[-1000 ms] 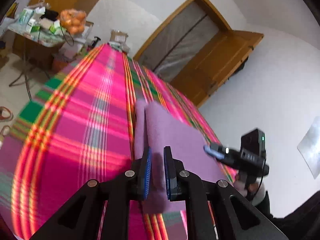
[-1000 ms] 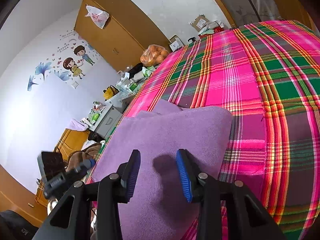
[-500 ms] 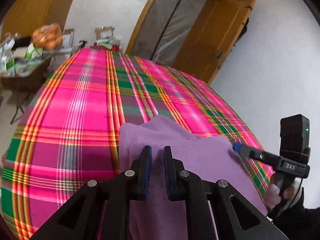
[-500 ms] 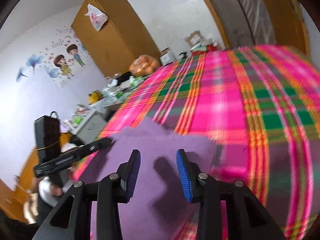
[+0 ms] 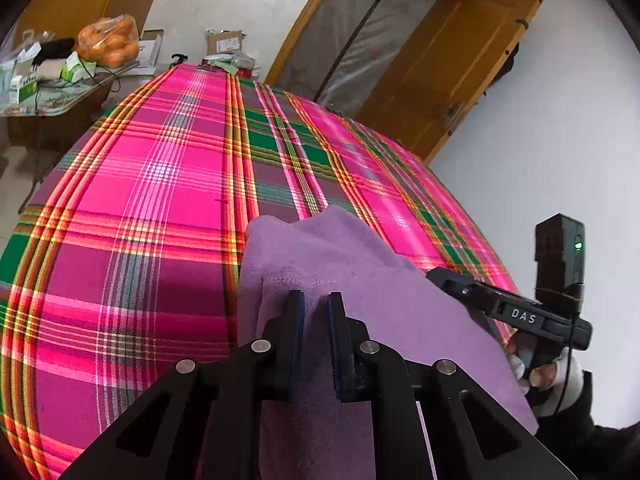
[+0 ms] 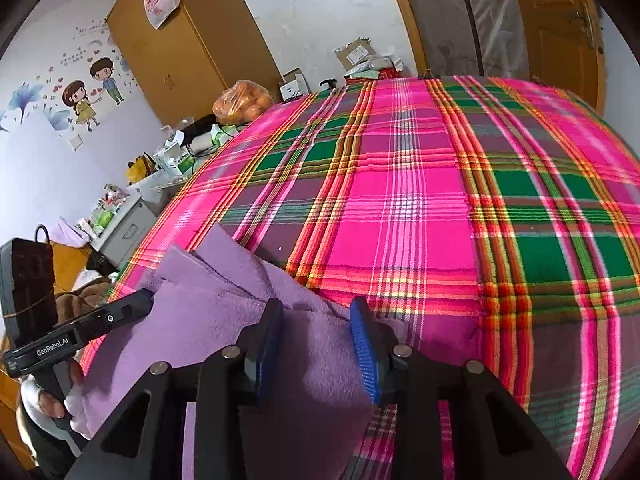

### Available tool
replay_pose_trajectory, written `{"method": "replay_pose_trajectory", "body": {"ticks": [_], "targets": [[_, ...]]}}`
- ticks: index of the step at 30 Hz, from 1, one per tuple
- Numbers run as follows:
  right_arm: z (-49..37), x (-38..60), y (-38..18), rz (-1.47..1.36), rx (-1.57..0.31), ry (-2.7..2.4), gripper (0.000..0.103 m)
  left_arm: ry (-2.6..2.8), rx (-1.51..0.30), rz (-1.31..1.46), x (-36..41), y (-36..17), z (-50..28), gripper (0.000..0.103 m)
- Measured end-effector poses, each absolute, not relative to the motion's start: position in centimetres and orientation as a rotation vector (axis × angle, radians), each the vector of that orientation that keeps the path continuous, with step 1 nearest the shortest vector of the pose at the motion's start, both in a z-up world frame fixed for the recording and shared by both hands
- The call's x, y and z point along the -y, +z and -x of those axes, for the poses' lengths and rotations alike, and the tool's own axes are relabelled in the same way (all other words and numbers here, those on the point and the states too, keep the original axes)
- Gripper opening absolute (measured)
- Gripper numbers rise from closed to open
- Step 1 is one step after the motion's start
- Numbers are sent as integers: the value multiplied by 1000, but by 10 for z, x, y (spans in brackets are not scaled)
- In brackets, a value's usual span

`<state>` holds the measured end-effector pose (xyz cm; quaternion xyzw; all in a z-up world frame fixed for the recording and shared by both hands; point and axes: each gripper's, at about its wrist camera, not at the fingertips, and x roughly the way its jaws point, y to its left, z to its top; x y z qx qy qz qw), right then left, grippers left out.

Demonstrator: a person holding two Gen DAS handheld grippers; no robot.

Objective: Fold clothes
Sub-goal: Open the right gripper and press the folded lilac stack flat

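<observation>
A purple fleece cloth (image 5: 360,264) lies on the pink-and-green plaid bed cover (image 5: 160,200), close to its near edge. My left gripper (image 5: 316,312) is shut on a raised ridge of the cloth. In the right wrist view the same cloth (image 6: 208,320) shows loose folds at its far edge. My right gripper (image 6: 316,320) stands open over it, fingers wide apart with fabric bunched low between them. The left gripper's tip (image 6: 140,306) meets the cloth's left edge. In the left wrist view the right gripper (image 5: 440,278) touches the cloth's right edge.
The plaid cover (image 6: 420,200) stretches far beyond the cloth. A cluttered side table with a bag of oranges (image 5: 108,40) stands left of the bed. A wooden door (image 5: 452,60) and a wardrobe (image 6: 180,52) stand behind. A gloved hand (image 5: 552,376) holds the right gripper's handle.
Both views have swung level with the bed. The cloth, earlier a smooth sheet in front of the fingers, now lies lower with folds at its far edge.
</observation>
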<state>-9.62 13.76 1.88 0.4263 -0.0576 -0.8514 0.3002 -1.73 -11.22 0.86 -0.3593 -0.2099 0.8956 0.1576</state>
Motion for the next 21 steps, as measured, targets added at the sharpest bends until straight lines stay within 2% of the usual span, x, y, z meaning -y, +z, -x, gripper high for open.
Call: {"method": "replay_pose_trajectory", "body": {"ticks": [9, 14, 21], "targets": [[19, -157, 44, -928, 61, -2262, 36, 2601, 614, 904, 114, 11, -64, 12], [-5, -151, 33, -919, -56, -2268, 37, 2597, 604, 915, 112, 5, -77, 12], [-23, -160, 43, -874, -65, -2232, 39, 2629, 574, 870, 117, 11, -93, 12]]}}
